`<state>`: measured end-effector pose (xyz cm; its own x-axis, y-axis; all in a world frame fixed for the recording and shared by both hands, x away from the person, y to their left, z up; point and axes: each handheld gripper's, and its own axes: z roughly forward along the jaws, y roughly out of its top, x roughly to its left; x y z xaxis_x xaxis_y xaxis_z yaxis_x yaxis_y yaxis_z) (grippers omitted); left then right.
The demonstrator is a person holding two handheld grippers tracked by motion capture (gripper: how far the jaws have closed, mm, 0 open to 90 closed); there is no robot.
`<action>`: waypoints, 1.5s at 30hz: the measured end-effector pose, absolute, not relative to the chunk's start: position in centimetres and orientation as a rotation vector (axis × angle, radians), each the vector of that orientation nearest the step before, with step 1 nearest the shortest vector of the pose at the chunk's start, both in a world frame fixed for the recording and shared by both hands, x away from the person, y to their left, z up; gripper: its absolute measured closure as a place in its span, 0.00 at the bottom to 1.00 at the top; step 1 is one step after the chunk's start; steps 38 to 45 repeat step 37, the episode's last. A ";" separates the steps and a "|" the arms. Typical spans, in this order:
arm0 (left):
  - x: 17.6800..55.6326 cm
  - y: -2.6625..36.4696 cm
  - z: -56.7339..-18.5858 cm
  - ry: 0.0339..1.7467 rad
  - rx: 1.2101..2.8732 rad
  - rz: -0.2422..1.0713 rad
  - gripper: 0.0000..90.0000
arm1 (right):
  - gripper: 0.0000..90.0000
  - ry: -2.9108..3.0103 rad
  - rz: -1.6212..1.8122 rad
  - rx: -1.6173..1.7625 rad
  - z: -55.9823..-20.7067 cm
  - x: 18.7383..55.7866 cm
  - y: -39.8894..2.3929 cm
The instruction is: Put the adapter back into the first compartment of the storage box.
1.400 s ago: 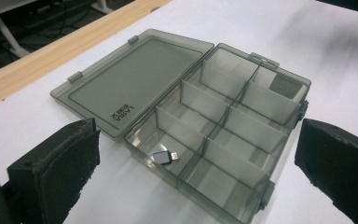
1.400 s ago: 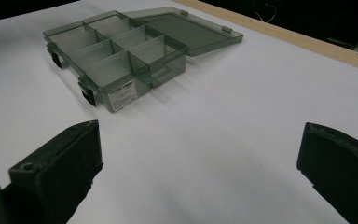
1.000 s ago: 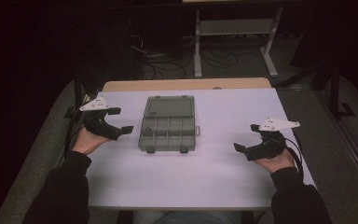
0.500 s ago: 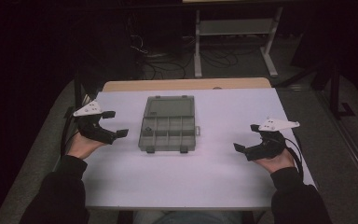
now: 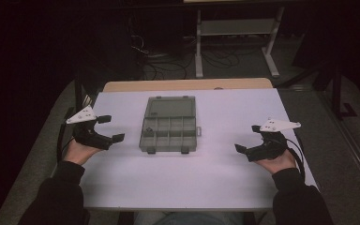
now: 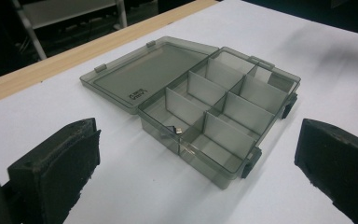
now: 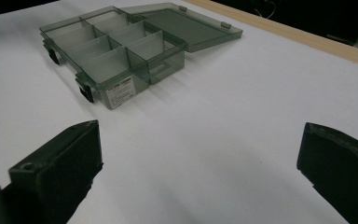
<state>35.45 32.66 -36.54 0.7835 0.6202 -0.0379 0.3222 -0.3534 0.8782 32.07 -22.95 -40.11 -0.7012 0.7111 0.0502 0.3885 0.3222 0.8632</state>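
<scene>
From the high view, a white table [image 5: 206, 178] with a pale wooden strip along its far edge stands in a dark room. A grey plastic box [image 5: 168, 125] lies open near the table's middle, its lid folded flat toward the far side. The left tool [image 5: 108, 129] sits at the table's left edge and the right tool [image 5: 246, 138] near the right edge, each held in a hand, both well apart from the box. Beyond the table, cables lie on the floor beside a light metal frame [image 5: 236, 35].

In the left gripper view, the left tool's jaws stand wide apart over the bare white surface. The box [image 6: 200, 107] lies ahead, divided into compartments; one near compartment holds a small dark item [image 6: 173, 129].

In the right gripper view, the right tool's jaws are also spread wide. The box [image 7: 121, 42] sits far left, a white label [image 7: 121, 94] on its side wall.
</scene>
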 end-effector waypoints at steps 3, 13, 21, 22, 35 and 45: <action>35.1 32.8 -36.7 0.709 1.959 0.379 0.00 | 0.00 2.256 1.326 0.984 -40.1 32.1 -23.0; 33.9 34.6 -37.2 0.746 1.880 0.449 0.00 | 0.00 2.255 1.329 0.981 -40.1 32.1 -23.0; 32.8 36.1 -37.8 0.781 1.844 0.486 0.00 | 0.00 2.260 1.332 0.981 -40.1 32.0 -23.0; 32.7 36.3 -38.0 0.785 1.835 0.489 0.00 | 0.00 2.261 1.333 0.982 -40.1 32.0 -23.0; 31.9 37.1 -38.8 0.814 1.813 0.481 0.00 | 0.00 2.254 1.346 0.992 -40.1 31.8 -23.3; 31.9 37.2 -38.8 0.817 1.800 0.479 0.00 | 0.00 2.253 1.344 0.996 -40.1 31.8 -23.3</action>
